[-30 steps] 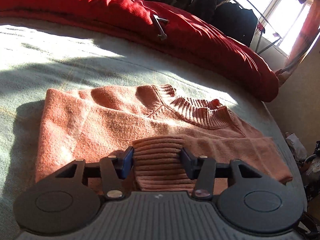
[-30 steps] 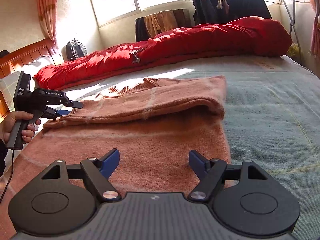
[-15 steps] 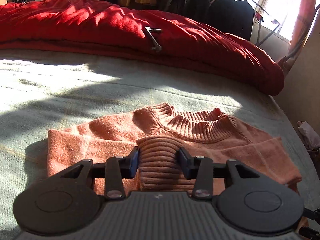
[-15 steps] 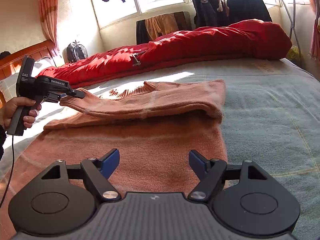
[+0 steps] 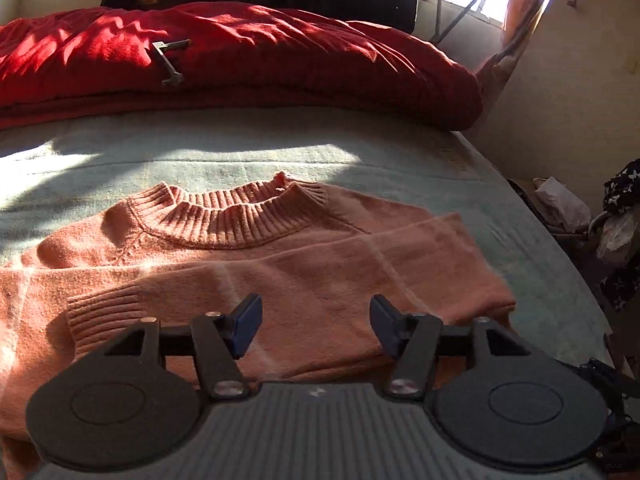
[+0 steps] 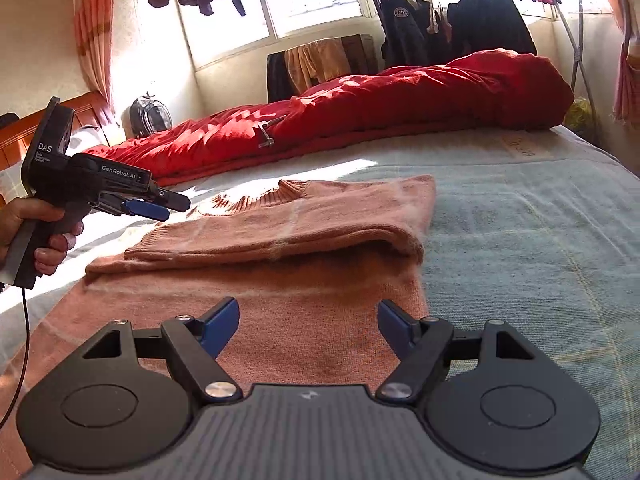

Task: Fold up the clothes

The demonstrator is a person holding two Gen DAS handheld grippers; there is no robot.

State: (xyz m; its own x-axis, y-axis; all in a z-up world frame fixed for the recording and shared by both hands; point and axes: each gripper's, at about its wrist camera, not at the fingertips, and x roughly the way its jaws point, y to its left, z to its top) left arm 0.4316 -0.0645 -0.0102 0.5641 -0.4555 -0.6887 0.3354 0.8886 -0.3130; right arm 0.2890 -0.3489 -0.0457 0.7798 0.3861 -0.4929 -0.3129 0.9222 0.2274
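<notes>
A salmon knit sweater (image 5: pixel 304 264) lies on the bed, its ribbed collar (image 5: pixel 228 216) toward the red duvet. One sleeve is folded across the chest, with its ribbed cuff (image 5: pixel 104 312) lying loose at the left. My left gripper (image 5: pixel 316 326) is open and empty, just above the folded sleeve. In the right wrist view the sweater (image 6: pixel 288 248) lies ahead, and my right gripper (image 6: pixel 308 320) is open and empty over its lower body. The left gripper (image 6: pixel 160 208) also shows there, raised above the cuff end.
A rolled red duvet (image 5: pixel 240 64) lies along the far side of the bed. The grey-blue bedcover (image 6: pixel 528 240) spreads to the right. A clothes rack with dark jackets (image 6: pixel 460 28) stands by the window. Bags (image 5: pixel 560 204) sit on the floor past the bed edge.
My left gripper has opened and let go of the sleeve cuff, which now lies across the sweater. The gripper has drawn back and up. The right gripper has not moved.
</notes>
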